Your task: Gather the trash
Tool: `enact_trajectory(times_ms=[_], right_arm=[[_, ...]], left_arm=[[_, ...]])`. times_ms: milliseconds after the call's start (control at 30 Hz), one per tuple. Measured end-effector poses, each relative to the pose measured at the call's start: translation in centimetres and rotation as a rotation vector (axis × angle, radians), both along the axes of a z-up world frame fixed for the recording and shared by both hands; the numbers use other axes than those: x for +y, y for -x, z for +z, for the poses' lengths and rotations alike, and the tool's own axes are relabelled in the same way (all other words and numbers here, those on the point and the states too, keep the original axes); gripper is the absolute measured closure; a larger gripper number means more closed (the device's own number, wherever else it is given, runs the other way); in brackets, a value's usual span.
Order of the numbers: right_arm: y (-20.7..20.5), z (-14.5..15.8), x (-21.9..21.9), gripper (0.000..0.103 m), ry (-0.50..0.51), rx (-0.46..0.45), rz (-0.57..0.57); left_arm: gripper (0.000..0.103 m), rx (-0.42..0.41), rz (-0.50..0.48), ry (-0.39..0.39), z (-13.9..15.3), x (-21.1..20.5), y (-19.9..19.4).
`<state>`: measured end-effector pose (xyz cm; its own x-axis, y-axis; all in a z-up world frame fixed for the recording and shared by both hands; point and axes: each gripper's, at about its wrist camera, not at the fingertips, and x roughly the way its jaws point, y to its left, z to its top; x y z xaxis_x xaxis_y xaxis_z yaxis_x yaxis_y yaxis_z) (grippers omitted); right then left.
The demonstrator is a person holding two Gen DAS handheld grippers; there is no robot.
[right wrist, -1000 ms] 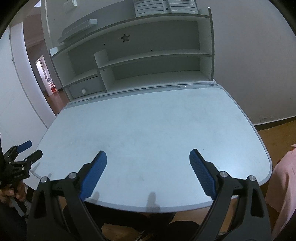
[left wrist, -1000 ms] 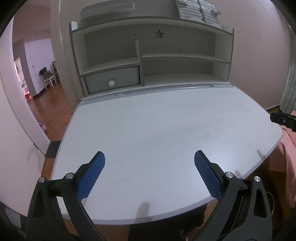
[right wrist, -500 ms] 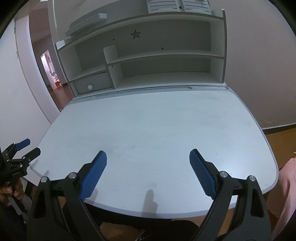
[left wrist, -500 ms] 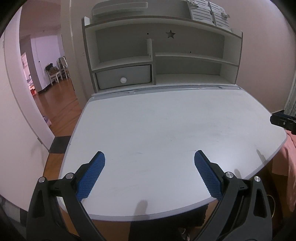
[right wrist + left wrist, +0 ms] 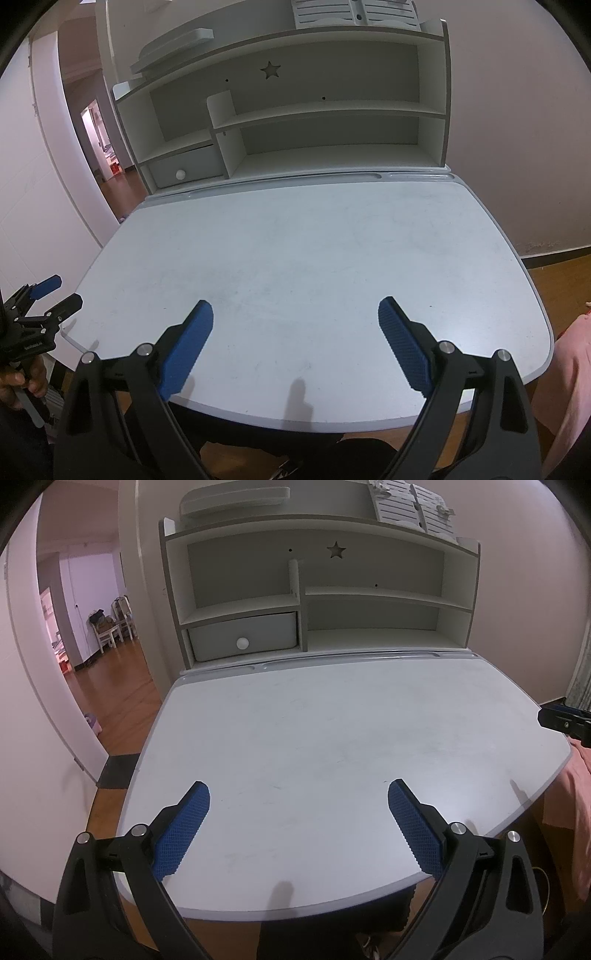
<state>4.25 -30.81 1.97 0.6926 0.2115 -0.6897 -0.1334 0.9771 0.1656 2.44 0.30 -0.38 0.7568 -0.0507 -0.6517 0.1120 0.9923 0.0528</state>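
Note:
No trash shows in either view. My left gripper (image 5: 298,794) is open and empty, held over the near edge of the pale grey desk (image 5: 332,731). My right gripper (image 5: 295,314) is open and empty over the same desk (image 5: 314,251), near its front edge. The left gripper also shows at the left edge of the right wrist view (image 5: 55,295), open, held in a hand. A black part of the right gripper shows at the right edge of the left wrist view (image 5: 565,720).
A white shelf unit (image 5: 321,602) with a star cut-out stands at the desk's back, with a closed grey drawer (image 5: 243,637) at lower left. A doorway and wooden floor (image 5: 110,686) lie to the left. Pink fabric (image 5: 569,387) lies at the right.
Both views have shifted: the desk and shelf unit now sit further right and lower in the frames. Both grippers stay open and empty.

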Motion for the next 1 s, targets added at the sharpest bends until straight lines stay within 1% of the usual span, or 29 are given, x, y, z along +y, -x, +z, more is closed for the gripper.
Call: enact_trajectory(times_ms=[1000], right_arm=[[-0.06, 0.03, 0.19, 0.015, 0.005, -0.001, 0.003]], left_arm=[[0.009, 0.001, 0.002, -0.001, -0.02, -0.04, 0.06]])
